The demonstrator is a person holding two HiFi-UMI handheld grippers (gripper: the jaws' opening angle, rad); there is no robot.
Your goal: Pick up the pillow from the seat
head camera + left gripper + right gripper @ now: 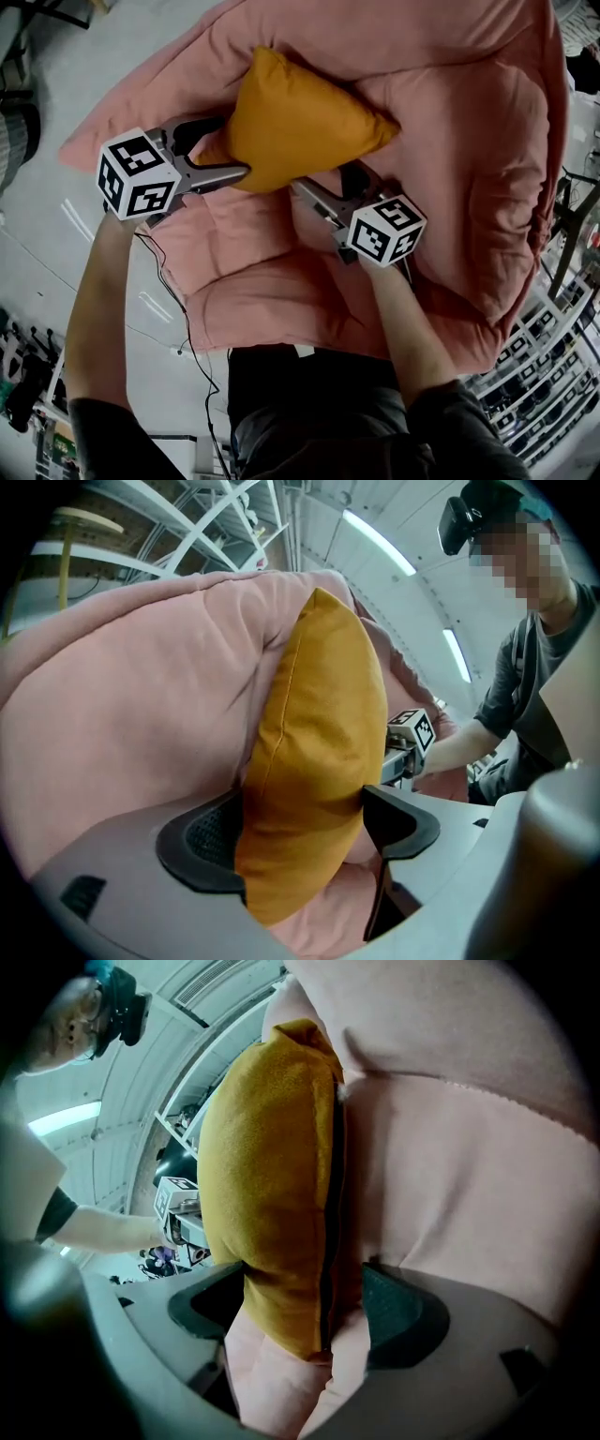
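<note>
Here the pillow point(300, 122) lies on the pink seat point(469, 141), up against its far cushion. The left gripper point(302, 822) has its jaws wide apart around the pillow's near left edge, not squeezing it. The right gripper point(305, 1302) is spread the same way around the near right edge.

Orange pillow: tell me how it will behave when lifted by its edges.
Probably soft and floppy: the orange pillow bulges between the open jaws of the left hand-held gripper and right hand-held gripper, so a pinch would likely squash it. Its puffy, stuffed look suggests it is light for its size. The matte fabric cover seems unlikely to slip.
</note>
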